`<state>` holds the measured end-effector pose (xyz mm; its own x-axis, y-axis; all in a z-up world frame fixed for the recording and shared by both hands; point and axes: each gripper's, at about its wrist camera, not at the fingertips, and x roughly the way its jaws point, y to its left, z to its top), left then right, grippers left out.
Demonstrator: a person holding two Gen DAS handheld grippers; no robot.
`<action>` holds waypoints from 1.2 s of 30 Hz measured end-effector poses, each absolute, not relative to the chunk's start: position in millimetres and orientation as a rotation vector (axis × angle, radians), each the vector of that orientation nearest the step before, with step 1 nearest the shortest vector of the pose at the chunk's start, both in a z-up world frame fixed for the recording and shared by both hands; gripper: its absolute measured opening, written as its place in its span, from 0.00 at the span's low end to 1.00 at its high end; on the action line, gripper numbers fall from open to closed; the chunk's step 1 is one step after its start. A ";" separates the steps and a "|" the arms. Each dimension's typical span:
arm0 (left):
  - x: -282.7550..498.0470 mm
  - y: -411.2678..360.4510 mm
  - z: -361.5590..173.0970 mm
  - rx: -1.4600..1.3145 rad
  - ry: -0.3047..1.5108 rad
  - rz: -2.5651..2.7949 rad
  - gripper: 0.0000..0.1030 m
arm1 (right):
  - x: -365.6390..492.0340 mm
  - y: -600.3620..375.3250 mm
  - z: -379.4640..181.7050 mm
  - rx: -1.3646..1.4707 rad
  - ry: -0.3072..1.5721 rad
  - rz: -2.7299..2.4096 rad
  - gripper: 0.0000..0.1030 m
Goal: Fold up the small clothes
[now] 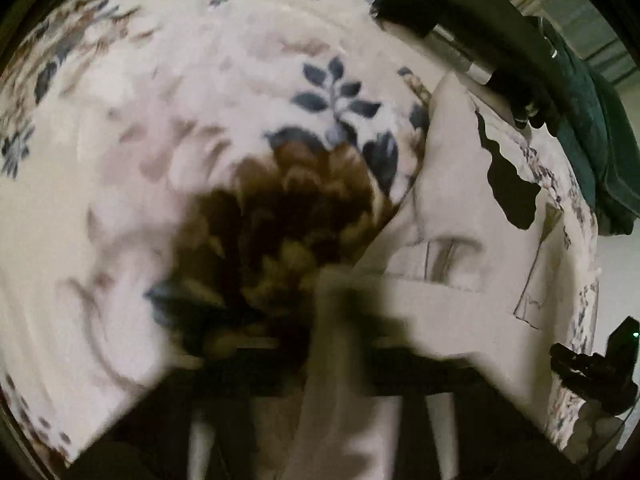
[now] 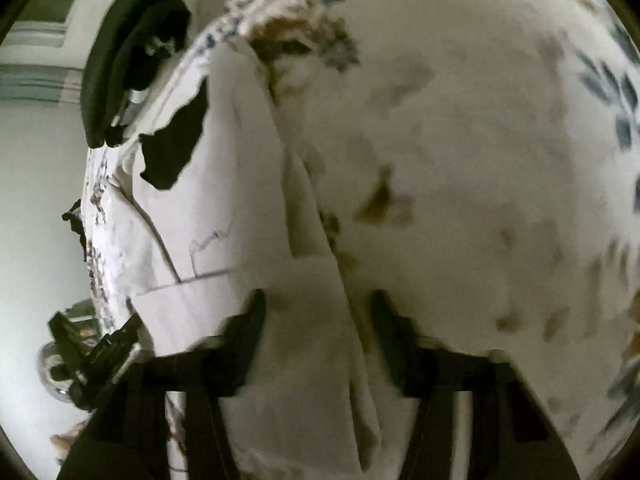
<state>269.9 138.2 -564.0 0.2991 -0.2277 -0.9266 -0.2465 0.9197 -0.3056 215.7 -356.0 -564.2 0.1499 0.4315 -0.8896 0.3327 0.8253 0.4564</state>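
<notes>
A small white garment (image 1: 452, 208) with a ribbed cuff lies on a floral bedspread (image 1: 160, 128). In the left wrist view, my left gripper (image 1: 348, 320) is blurred and closed on a fold of the white cloth, which drapes over its fingers. In the right wrist view, the same white garment (image 2: 224, 184) runs down between my right gripper's (image 2: 320, 320) two dark fingers (image 2: 248, 320), which stand apart with cloth between them. Whether they pinch it is unclear.
The bedspread (image 2: 480, 160) fills most of both views. A dark green cloth (image 1: 596, 140) lies at the bed's far edge, and a dark cloth (image 2: 132, 40) shows at upper left in the right wrist view. The other gripper (image 1: 592, 372) shows at lower right.
</notes>
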 end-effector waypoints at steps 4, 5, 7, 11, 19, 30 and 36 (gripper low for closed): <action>270.4 135.0 -543.4 -0.380 1.188 0.006 0.01 | 215.3 -351.8 -547.7 0.576 1.373 0.015 0.04; 269.5 134.2 -534.2 -0.363 1.160 0.007 0.01 | 215.5 -352.8 -542.1 0.564 1.349 0.002 0.03; 270.5 137.3 -525.3 -0.360 1.131 0.000 0.01 | 214.6 -353.8 -532.2 0.552 1.314 -0.012 0.03; 278.6 142.6 -515.7 -0.366 1.100 0.008 0.01 | 215.5 -353.4 -519.8 0.532 1.279 -0.018 0.03; 308.6 153.4 -552.1 -0.452 1.258 0.010 0.03 | 231.8 -344.1 -543.2 0.476 1.403 -0.029 0.06; 389.5 118.2 -535.2 -0.375 1.248 -0.136 0.58 | 329.5 -347.1 -530.4 0.494 1.405 -0.002 0.56; 461.0 74.5 -560.4 -0.172 1.300 -0.182 0.58 | 438.8 -328.6 -560.6 0.377 1.464 0.008 0.56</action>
